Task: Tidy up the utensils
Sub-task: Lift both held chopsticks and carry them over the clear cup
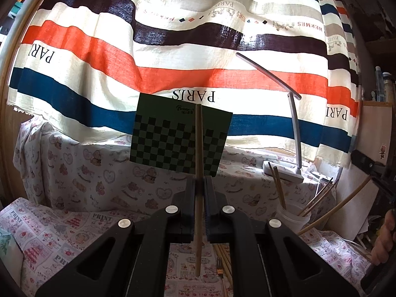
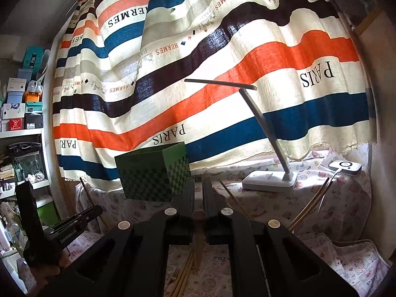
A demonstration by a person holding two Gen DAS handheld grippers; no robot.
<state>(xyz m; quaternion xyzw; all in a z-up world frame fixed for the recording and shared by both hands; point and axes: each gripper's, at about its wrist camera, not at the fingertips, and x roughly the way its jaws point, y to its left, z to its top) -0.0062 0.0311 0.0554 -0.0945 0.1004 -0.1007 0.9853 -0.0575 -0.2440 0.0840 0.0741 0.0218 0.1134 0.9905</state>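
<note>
Chopstick (image 1: 198, 173) upright, clamped between left tool (image 1: 199, 180) fingers.

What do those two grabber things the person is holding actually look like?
Both are matte black plastic. Each gripper, left and right, has two flat parallel fingers on angled linkage arms with triangular cut-outs, pinned by round silver rivets. The left one, seen from the right camera, carries white "GenRobot.AI" lettering. A bare hand shows; no sleeve is visible.

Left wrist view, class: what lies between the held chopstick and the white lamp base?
In the left wrist view, between the chopstick and the lamp base, only bear-print cloth shows.
</note>
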